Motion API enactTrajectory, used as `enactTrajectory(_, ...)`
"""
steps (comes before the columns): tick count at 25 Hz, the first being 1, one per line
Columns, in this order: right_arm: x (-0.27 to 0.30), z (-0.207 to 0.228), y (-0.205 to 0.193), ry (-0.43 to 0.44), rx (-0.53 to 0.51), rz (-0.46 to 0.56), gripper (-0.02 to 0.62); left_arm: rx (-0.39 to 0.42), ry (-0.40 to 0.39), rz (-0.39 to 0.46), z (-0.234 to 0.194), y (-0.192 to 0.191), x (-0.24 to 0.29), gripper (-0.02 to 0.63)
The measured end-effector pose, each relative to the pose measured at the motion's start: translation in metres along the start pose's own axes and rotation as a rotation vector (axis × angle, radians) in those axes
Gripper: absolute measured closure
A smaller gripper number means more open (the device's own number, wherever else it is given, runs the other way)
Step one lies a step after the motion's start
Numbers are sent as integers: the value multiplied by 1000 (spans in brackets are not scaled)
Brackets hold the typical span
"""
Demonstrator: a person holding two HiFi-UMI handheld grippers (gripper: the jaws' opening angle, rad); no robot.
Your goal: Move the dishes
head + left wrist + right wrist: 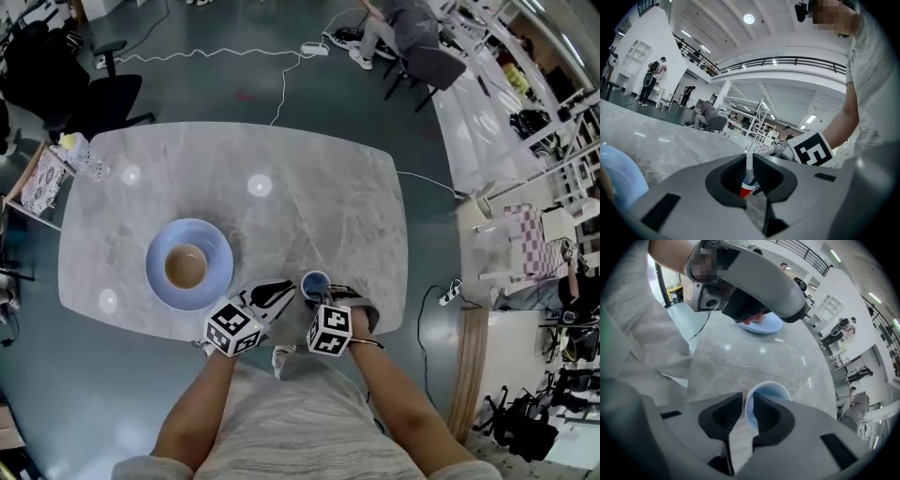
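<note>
At the lower centre of the head view, near the front edge of the surface (309, 187), I am observing the right tool (322, 294) pointing steeply down onto the small blue cup (315, 279). In the right gripper view this tool (749, 405) is straddling the near wall of the cup (771, 392), with one jaw inside the rim and one outside. The jaws are pinching that wall. The cup is standing upright. Just left of it in the frame, the left tool (277, 292) is lying close to level. In the left gripper view its jaws are pressing together but for a thin slit, gripping nothing. At centre left, well apart from the cup, the blue plate (217, 272) is resting on the surface, carrying a brown bowl (186, 266) at its middle.
</note>
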State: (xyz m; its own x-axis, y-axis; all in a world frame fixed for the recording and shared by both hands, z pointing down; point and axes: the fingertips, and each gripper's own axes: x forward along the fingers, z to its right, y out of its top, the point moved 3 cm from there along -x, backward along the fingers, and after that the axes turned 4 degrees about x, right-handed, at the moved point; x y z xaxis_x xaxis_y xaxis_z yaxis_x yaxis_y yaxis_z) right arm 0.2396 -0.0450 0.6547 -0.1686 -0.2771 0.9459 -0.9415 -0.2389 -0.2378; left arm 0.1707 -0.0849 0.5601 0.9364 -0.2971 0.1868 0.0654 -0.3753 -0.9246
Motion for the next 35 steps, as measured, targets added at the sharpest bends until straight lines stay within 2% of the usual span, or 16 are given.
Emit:
enactTrajectory(7, 6, 1, -6, -3, -14, -45, 548, -10, 4, 13, -6, 1, -3, 551)
enactTrajectory(17, 8, 7, 8, -19, 11, -62, 549, -13, 10, 25, -19, 2, -22, 551)
enactTrajectory(25, 1, 22, 56, -44, -24, -24, 549, -12, 47, 41, -35, 11, -56, 552)
enactTrajectory(35, -8, 36, 148, -66, -155, 80, 551, -20, 148, 61, -63, 12, -116, 551)
